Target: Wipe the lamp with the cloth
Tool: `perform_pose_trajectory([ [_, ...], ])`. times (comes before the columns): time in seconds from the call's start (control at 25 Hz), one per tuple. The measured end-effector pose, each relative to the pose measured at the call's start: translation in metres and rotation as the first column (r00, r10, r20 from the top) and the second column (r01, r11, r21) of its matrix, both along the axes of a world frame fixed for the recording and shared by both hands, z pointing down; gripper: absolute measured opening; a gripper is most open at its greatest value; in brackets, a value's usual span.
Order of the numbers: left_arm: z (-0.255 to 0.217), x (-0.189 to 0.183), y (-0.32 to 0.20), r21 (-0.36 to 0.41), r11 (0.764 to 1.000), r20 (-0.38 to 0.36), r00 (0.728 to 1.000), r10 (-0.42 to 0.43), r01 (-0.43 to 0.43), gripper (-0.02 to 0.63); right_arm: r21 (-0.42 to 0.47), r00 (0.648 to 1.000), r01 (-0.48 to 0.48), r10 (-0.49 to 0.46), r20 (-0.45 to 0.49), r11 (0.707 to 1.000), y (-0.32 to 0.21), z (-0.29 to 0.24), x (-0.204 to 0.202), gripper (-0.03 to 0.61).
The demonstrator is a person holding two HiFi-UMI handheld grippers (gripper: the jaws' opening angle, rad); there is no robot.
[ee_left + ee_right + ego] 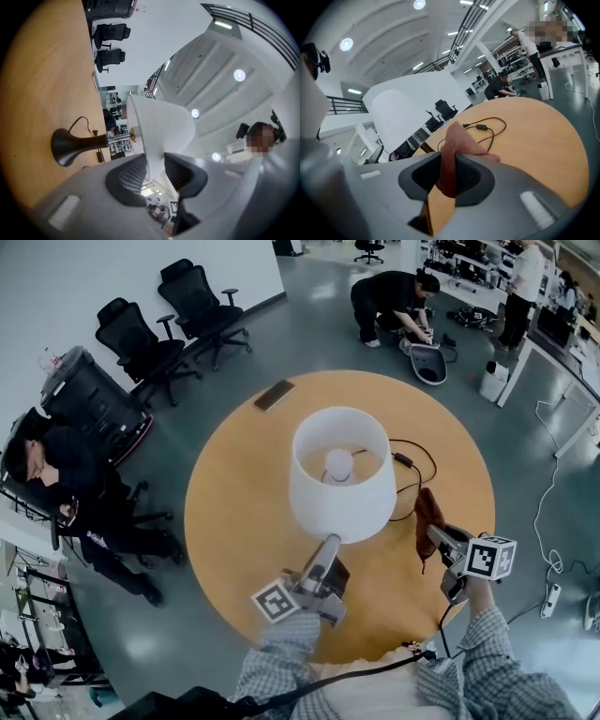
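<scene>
White lamp [339, 488] upright, axis vert, L hand-held gripper [154, 171] pinching its rim, R hand-held gripper [452, 174] clamping cloth [455, 140]

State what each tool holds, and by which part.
Left tool clamps the lampshade by its lower rim; right tool pinches the cloth by a bunched fold.

The lampshade [339, 474] is plain white and its flared base [65, 146] is dark brown. The round table [234, 521] is a warm tan wood tone. The cloth [428, 517], right of the lamp, is reddish brown. The left gripper [326, 545] and right gripper [437, 538] are grey, each with a white cube bearing black square markers. The near sleeves [281, 652] are a fine grey-and-white check. The cable [404, 459] and the far-left chairs [141, 338] are black, and the floor [309, 324] is glossy grey.
</scene>
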State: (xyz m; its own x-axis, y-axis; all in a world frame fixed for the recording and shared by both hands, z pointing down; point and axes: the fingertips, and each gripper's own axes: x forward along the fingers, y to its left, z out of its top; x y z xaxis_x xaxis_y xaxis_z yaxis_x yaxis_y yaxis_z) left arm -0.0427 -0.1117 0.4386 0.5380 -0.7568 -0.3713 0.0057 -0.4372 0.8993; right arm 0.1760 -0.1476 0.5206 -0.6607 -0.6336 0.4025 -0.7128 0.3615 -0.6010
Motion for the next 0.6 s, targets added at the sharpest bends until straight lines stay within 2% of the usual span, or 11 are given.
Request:
perform_pose_trajectory([
  [0.2, 0.001, -0.002, 0.0, -0.002, 1.0, -0.002, 1.0, 0.003, -0.003, 0.118, -0.086, 0.996, -0.061, 0.067, 0.062, 0.994, -0.011, 0.044, -0.04, 0.078],
  [0.4, 0.001, -0.001, 0.002, -0.002, 1.0, 0.0, 1.0, 0.005, -0.005, 0.118, -0.126, 0.993, -0.004, 0.019, 0.115, 0.992, -0.024, 0.067, -0.111, 0.078],
  [0.6, 0.0, 0.003, 0.002, -0.006, 1.0, -0.006, 1.0, 0.01, -0.01, 0.118, -0.202, 0.989, 0.0, 0.031, 0.146, 0.979, -0.036, 0.094, -0.148, 0.078],
])
